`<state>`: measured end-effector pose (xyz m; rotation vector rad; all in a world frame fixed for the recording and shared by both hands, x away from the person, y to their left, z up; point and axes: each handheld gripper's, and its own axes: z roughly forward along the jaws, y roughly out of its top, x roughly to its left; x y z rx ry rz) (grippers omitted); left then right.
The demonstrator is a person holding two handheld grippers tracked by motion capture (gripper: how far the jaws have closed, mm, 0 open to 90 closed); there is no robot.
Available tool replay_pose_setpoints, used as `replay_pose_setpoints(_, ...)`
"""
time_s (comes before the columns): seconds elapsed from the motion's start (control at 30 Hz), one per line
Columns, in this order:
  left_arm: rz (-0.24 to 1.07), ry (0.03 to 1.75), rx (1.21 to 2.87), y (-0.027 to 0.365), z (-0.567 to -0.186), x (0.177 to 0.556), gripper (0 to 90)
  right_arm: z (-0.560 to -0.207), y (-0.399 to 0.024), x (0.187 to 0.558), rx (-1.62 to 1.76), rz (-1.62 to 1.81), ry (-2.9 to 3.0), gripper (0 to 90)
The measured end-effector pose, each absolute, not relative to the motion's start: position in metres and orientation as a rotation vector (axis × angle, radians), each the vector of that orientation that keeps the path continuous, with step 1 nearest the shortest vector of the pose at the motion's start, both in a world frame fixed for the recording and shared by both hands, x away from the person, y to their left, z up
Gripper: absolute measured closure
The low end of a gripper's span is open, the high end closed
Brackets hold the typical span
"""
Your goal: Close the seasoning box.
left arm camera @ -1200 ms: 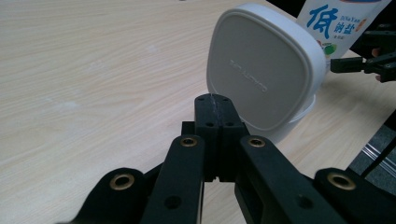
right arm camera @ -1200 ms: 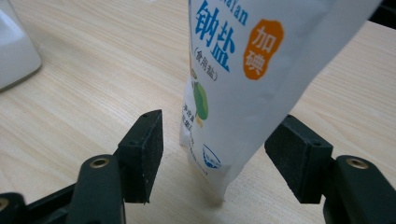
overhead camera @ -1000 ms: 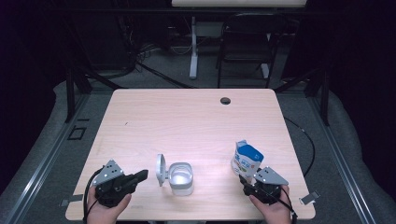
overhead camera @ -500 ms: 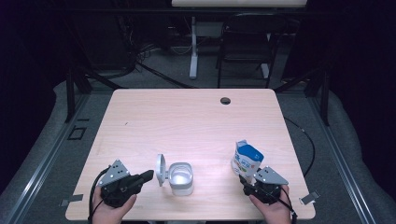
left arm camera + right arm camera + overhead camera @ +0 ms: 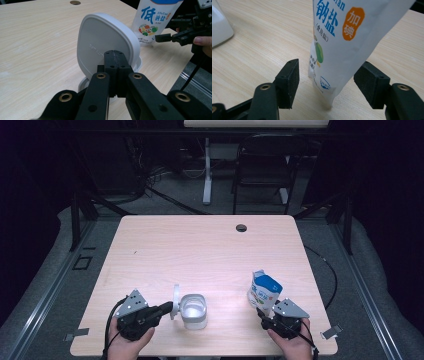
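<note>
A white plastic container [image 5: 194, 312] stands near the table's front edge, its hinged lid [image 5: 176, 299] raised upright on its left side. My left gripper [image 5: 169, 308] is shut, and its tips [image 5: 113, 53] rest against the lid's face [image 5: 105, 35]; I cannot tell whether they pinch anything. A white and blue salt bag [image 5: 265, 291] stands upright at the front right. My right gripper [image 5: 261, 311] is open around the bag's lower part [image 5: 337, 50]. A gap shows between each pad [image 5: 288, 80] and the bag.
The wooden table [image 5: 200, 250] has a dark cable hole [image 5: 241, 227] near its far edge. A chair [image 5: 260, 170] and a stand sit on the floor behind it. The container's corner [image 5: 219, 25] lies to the left in the right gripper view.
My left gripper has crept to the right, up to the raised lid. The right gripper and the salt bag have kept still.
</note>
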<state>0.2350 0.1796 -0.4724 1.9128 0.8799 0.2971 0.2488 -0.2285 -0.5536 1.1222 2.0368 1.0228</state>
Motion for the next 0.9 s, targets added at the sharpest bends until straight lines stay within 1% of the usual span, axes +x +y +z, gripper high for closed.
replay_pose_setpoints(0.2,0.293,0.853,1.961,0.165,-0.476,0.234,90.0,-0.553,-0.229,0.249,1.123,1.021,2.034,37.0)
replay_pose_setpoints(0.23,0.304,0.832,1.993,0.156,-0.479,0.232,90.0,-0.554,-0.229,0.249,1.12,1.024,2.035,37.0)
replay_pose_setpoints(0.33,0.323,0.816,2.03,0.147,-0.481,0.23,90.0,-0.554,-0.229,0.249,1.12,1.025,2.036,37.0)
replay_pose_setpoints(0.9,0.323,0.802,2.031,0.146,-0.481,0.227,90.0,-0.554,-0.228,0.248,1.122,1.03,2.04,37.0)
